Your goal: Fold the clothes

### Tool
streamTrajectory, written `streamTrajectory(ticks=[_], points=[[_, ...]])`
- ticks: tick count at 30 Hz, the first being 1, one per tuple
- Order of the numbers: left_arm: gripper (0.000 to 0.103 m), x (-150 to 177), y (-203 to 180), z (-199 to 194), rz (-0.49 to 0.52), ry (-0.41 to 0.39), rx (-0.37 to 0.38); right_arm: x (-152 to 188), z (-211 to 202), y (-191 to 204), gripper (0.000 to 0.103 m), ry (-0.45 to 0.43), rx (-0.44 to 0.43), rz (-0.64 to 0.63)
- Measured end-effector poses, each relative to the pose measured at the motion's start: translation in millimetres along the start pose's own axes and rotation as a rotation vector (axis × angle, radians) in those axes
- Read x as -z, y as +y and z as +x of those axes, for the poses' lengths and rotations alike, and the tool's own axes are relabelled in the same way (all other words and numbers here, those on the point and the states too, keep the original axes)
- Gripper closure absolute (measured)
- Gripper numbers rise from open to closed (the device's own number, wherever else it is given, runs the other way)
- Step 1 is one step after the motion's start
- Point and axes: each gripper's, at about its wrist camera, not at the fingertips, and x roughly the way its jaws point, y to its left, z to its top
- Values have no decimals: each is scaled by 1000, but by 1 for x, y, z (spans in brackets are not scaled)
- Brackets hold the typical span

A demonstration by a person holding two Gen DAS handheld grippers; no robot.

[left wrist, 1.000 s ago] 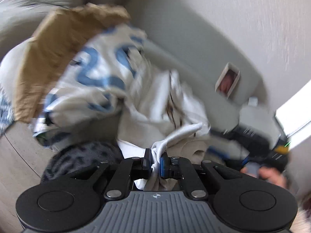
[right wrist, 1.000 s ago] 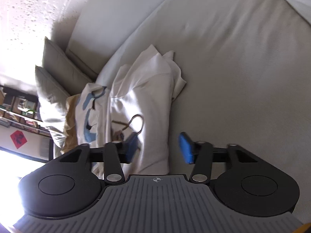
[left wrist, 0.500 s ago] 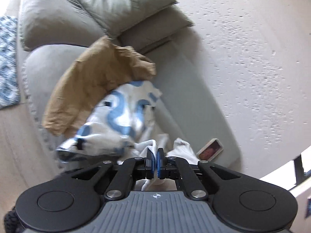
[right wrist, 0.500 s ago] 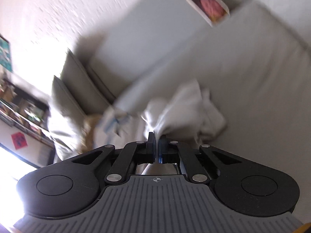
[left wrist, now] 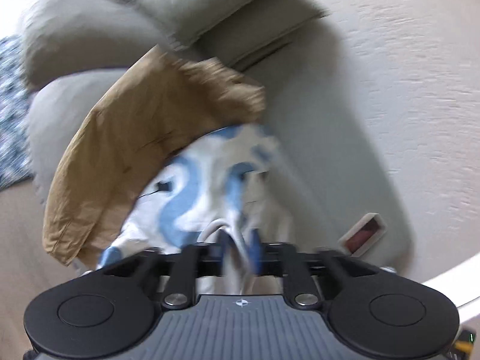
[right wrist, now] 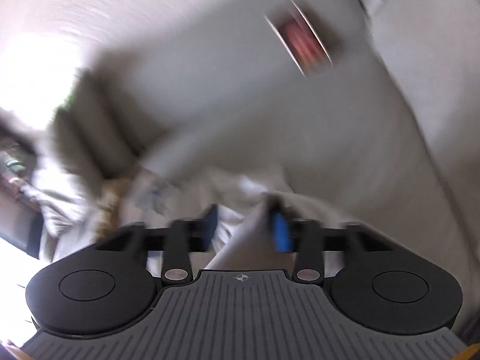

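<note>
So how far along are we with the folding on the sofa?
Early, by the look of it. Nothing reads as folded: the tan garment and the blue-and-white garment still lie heaped on the sofa. In hand is the white garment: its cloth sits between both grippers' fingers, but the left gripper and right gripper have just been opening. Left: fold all three.

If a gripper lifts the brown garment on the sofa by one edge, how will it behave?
The brown garment would probably hang limp: it lies draped and creased over the sofa arm. It looks thin, so likely light. Its edge overlaps the white and blue garment, which it might drag along.
</note>
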Motion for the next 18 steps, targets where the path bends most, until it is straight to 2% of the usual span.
streamTrajectory(ticks=[3,5,7,10,12,15,18], points=[[59,16,7,-5,42,10,-7,7,10,-25,50,30,-41,88],[60,26,12,-9,72,43,21,15,4,-40,50,26,-67,76],[62,35,15,-12,59,64,79,22,-4,-59,49,27,-125,77],[63,44,6,-7,13,83,158,31,-9,-91,51,51,-252,179],[63,47,-1,5,-38,79,140,38,-9,-104,52,63,-304,247],[63,48,-7,26,-127,87,95,48,-8,-110,52,67,-339,280],[63,48,-17,42,-126,99,58,54,-6,-109,52,82,-352,267]])
